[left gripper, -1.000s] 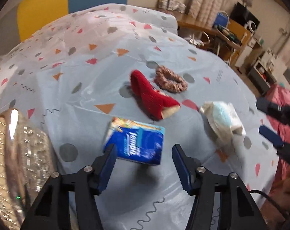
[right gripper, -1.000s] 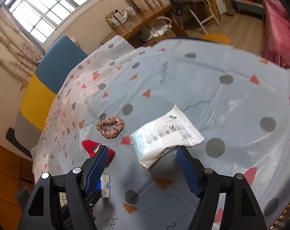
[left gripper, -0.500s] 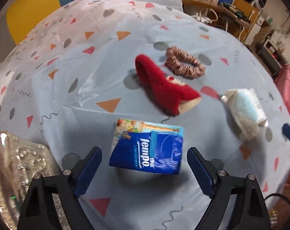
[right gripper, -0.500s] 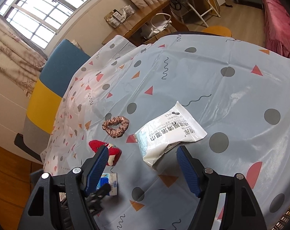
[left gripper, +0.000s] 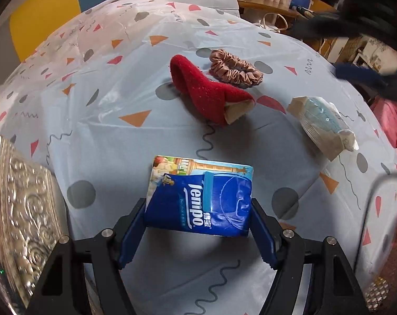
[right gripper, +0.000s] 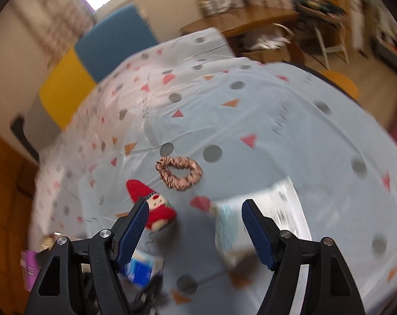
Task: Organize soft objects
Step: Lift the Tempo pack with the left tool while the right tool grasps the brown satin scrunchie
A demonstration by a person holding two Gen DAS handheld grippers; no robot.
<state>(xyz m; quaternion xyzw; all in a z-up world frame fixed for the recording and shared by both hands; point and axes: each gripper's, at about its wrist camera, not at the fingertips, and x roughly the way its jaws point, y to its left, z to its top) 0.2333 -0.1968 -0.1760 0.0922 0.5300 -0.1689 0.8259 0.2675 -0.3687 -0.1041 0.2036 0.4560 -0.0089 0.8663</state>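
Observation:
A blue tissue pack [left gripper: 201,197] lies on the patterned tablecloth [left gripper: 119,157]. My left gripper [left gripper: 198,202] has come down over it, and its closing jaws touch the pack's two sides. Beyond it lie a red Santa sock [left gripper: 209,92], a pink satin scrunchie [left gripper: 235,71] and, to the right, a pack of wipes [left gripper: 321,128]. My right gripper [right gripper: 195,204] is open and blurred by motion. It hovers between the sock [right gripper: 154,204] and the wipes [right gripper: 251,223], with the scrunchie [right gripper: 178,173] ahead of it and the tissue pack [right gripper: 143,270] low on the left.
A shiny embossed silver tray [left gripper: 22,210] stands at the table's near left edge. A yellow and blue chair back [right gripper: 93,63] is behind the table. A wooden desk [right gripper: 240,21] and chairs stand further back. The right gripper [left gripper: 361,76] shows as a dark blur at the upper right.
The left gripper sank onto the tissue pack, its jaws first widening, then closing onto its sides. The right gripper swung left and rolled, from the wipes toward the sock.

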